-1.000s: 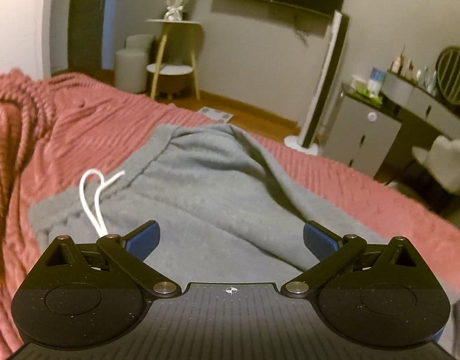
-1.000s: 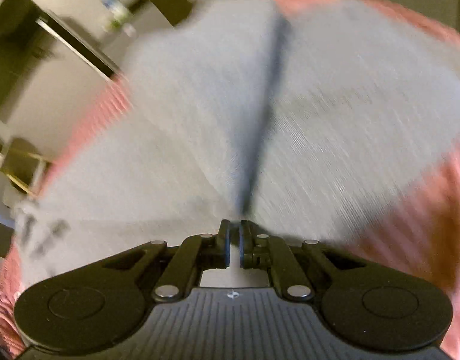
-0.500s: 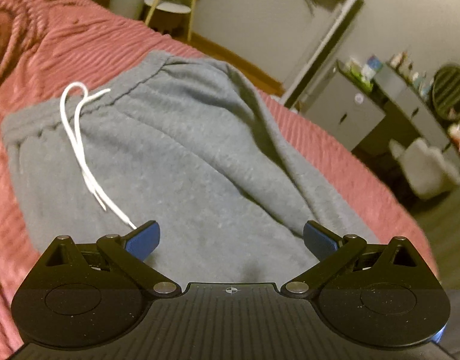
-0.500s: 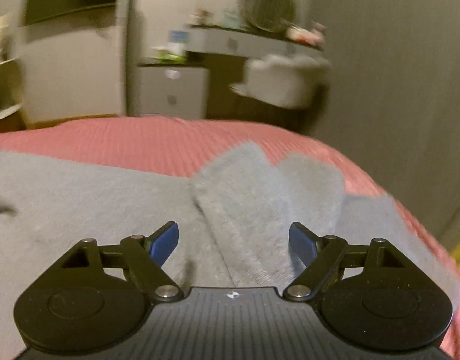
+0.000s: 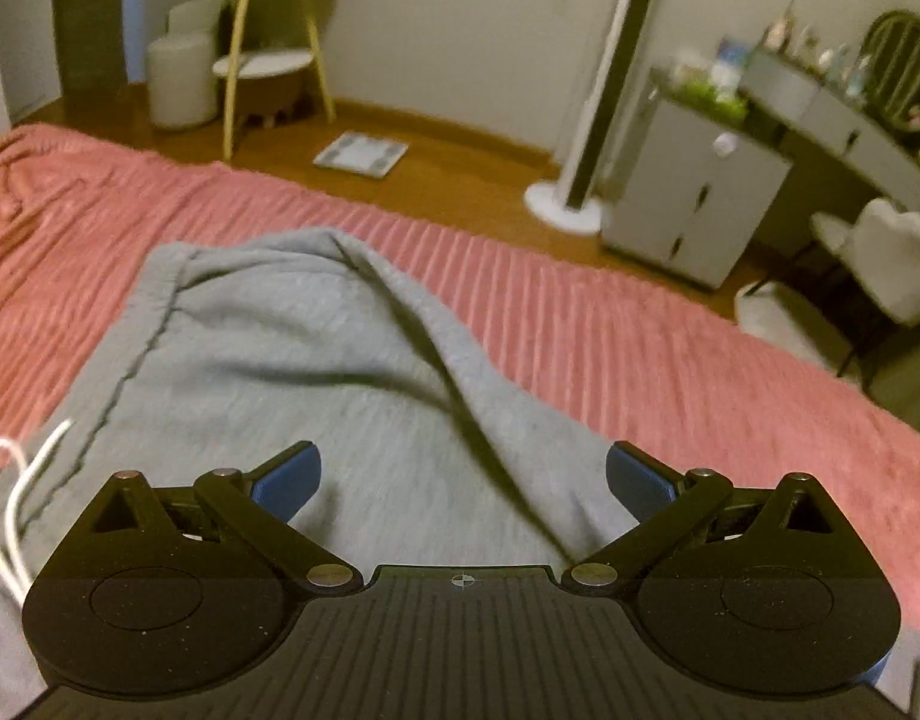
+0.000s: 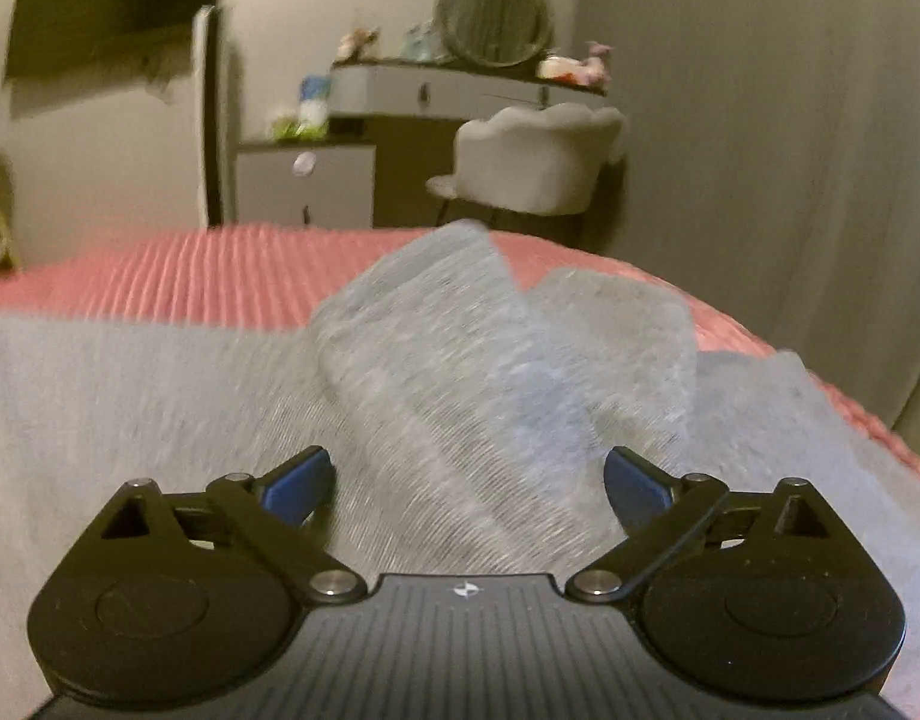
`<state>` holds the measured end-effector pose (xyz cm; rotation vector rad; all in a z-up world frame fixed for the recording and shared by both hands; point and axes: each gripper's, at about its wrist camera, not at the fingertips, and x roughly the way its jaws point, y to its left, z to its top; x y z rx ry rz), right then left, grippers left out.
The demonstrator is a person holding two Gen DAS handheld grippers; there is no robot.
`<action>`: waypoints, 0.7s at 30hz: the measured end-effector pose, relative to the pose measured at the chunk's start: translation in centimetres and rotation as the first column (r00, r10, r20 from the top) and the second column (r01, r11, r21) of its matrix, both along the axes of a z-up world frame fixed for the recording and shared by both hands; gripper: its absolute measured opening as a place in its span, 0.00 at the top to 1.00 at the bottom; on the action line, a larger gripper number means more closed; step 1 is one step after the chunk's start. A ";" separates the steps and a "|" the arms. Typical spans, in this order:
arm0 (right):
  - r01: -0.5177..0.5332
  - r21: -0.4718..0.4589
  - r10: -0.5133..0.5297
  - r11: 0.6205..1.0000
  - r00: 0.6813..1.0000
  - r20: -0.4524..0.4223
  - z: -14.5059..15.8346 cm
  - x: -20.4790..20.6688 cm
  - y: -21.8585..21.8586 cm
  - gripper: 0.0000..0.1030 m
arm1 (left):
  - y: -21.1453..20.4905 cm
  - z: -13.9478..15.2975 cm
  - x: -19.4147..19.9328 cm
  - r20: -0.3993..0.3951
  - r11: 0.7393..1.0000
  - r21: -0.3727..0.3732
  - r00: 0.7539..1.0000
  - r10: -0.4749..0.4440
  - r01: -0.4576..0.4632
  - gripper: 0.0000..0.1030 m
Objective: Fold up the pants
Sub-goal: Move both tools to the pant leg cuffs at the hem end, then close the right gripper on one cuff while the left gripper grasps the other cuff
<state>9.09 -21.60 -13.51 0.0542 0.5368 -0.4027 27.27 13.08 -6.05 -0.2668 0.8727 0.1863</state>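
Observation:
Grey sweatpants (image 5: 292, 372) lie spread on a pink ribbed bedspread (image 5: 610, 330). In the left wrist view their waistband end points away, a long crease runs down the middle, and the white drawstring (image 5: 4, 504) trails at the lower left. My left gripper (image 5: 463, 474) hovers just above the fabric, jaws wide apart and empty. In the right wrist view the leg ends of the sweatpants (image 6: 460, 360) lie in overlapping cuffs towards the bed's far edge. My right gripper (image 6: 467, 480) stands above them, its jaws still opening, with cloth below but none pinched between the blue pads.
Beyond the bed lies a wooden floor with a bathroom scale (image 5: 361, 154), a tall white tower fan (image 5: 586, 120), a grey cabinet (image 5: 694, 204), a dressing table with a round mirror (image 6: 490, 15) and a white chair (image 6: 532, 162). A stool and side table (image 5: 262, 60) stand far left.
The right gripper went from shut to wide open and swung up from the cloth to face the leg ends. The left gripper slid right along the pants, so the drawstring moved to the frame's left edge.

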 end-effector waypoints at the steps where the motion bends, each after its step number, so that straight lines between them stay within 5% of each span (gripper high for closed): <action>1: 0.004 0.018 -0.004 1.000 1.000 0.019 0.3 -0.2 -0.3 0.05 | 0.1 -0.5 1.0 -0.022 1.000 -0.014 1.000 0.006 -0.006 0.00; 4: 0.022 0.047 -0.024 0.999 0.999 0.029 0.4 0.2 -0.9 0.05 | 0.2 -1.2 3.1 -0.043 0.998 -0.066 0.999 0.008 -0.010 0.00; 8: 0.012 0.036 -0.013 0.999 1.000 0.014 0.1 1.1 -1.0 0.05 | -0.2 -1.8 5.3 -0.052 1.000 -0.003 0.999 0.000 -0.001 0.01; 11: 0.013 0.029 -0.013 0.999 1.000 0.016 0.4 1.1 -1.0 0.10 | -0.3 -2.5 6.5 -0.108 1.000 -0.012 0.994 -0.015 0.014 0.37; 14: 0.017 0.038 -0.018 0.999 0.999 0.028 0.7 1.1 -1.1 0.15 | 0.0 -2.6 6.7 -0.100 0.997 -0.069 0.995 -0.025 0.018 0.40; 21: 0.012 0.000 -0.012 1.000 1.000 0.014 0.9 1.2 -0.9 0.52 | 1.9 -2.8 6.9 -0.059 0.980 -0.200 0.998 0.002 -0.014 0.49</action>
